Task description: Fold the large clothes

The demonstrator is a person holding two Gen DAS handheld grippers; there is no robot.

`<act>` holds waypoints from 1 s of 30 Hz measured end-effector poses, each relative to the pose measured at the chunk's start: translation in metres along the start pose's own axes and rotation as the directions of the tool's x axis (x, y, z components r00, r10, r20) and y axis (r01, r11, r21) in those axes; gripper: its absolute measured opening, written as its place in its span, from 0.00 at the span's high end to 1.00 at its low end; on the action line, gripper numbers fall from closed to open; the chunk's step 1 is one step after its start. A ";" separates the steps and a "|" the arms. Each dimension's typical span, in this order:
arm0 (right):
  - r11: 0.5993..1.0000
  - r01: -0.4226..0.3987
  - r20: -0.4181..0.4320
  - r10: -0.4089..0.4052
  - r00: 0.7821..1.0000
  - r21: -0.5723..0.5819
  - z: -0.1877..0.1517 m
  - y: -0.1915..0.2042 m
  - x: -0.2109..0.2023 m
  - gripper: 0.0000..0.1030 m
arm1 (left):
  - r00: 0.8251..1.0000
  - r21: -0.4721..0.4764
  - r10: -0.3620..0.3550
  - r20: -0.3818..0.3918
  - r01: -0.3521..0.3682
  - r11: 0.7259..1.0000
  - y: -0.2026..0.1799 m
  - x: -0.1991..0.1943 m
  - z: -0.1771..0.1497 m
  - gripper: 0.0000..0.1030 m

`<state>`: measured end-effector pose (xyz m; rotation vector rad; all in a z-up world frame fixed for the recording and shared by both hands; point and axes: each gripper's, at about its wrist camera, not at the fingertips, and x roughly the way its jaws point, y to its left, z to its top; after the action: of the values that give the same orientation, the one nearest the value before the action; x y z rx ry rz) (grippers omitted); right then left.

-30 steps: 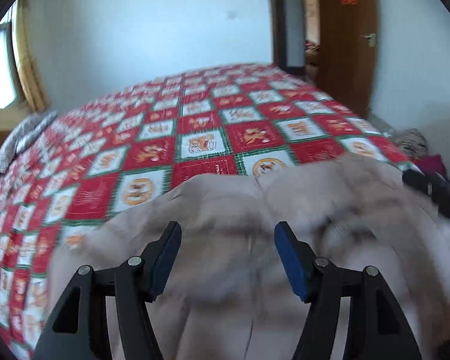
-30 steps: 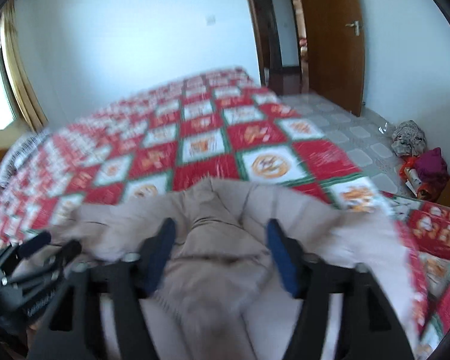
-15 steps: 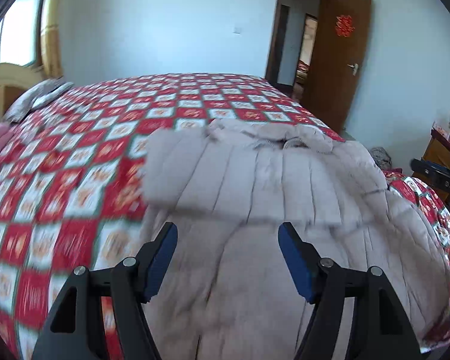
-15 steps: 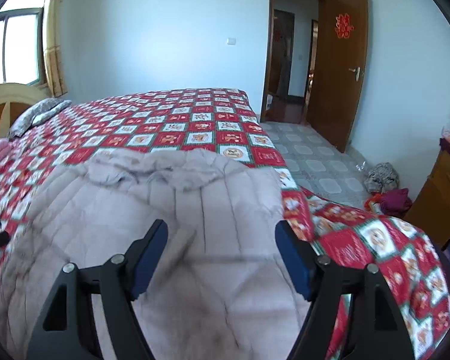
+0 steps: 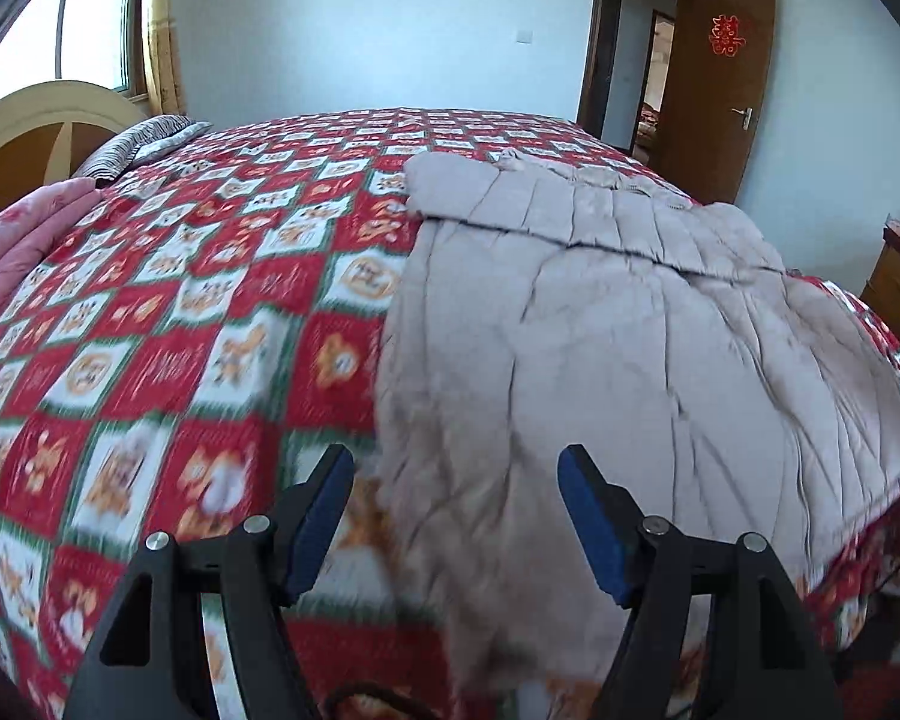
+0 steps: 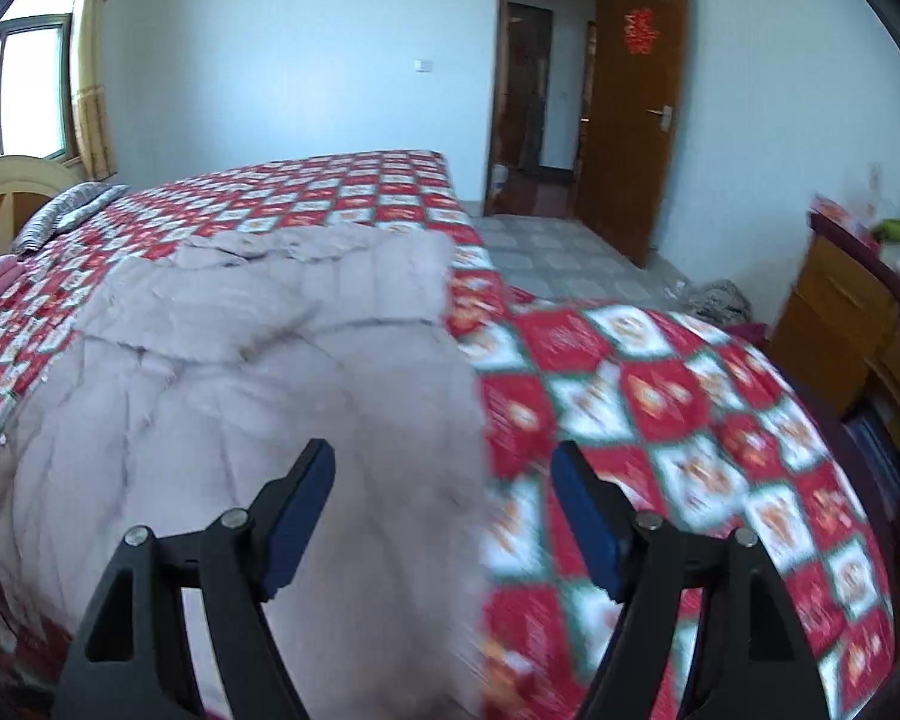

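A pink quilt (image 5: pixel 12 252) and a striped pillow (image 5: pixel 144 144) sit at the headboard end of the red checked bedspread (image 5: pixel 168 300). The left gripper (image 5: pixel 456 480) hangs with its jaws spread wide, holding nothing, over the near left edge of the beige padded coat (image 5: pixel 600 330) (spread flat, one sleeve folded across its top). The right gripper (image 6: pixel 444 474) gapes equally wide, also holding nothing, above the coat's right edge (image 6: pixel 240 372), with a wooden dresser (image 6: pixel 858 312) beyond
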<state>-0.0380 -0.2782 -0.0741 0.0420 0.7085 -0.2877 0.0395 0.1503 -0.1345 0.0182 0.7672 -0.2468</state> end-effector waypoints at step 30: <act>0.977 -0.212 -0.157 0.211 0.965 0.009 -0.071 0.019 0.038 0.43 | 0.988 -0.104 -0.073 -0.133 0.060 0.993 -0.013 0.045 -0.021 0.21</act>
<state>-0.0506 -0.2602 -0.1543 0.1335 0.8547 -0.0772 0.0535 0.1300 -0.1798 -0.0859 0.9173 -0.2724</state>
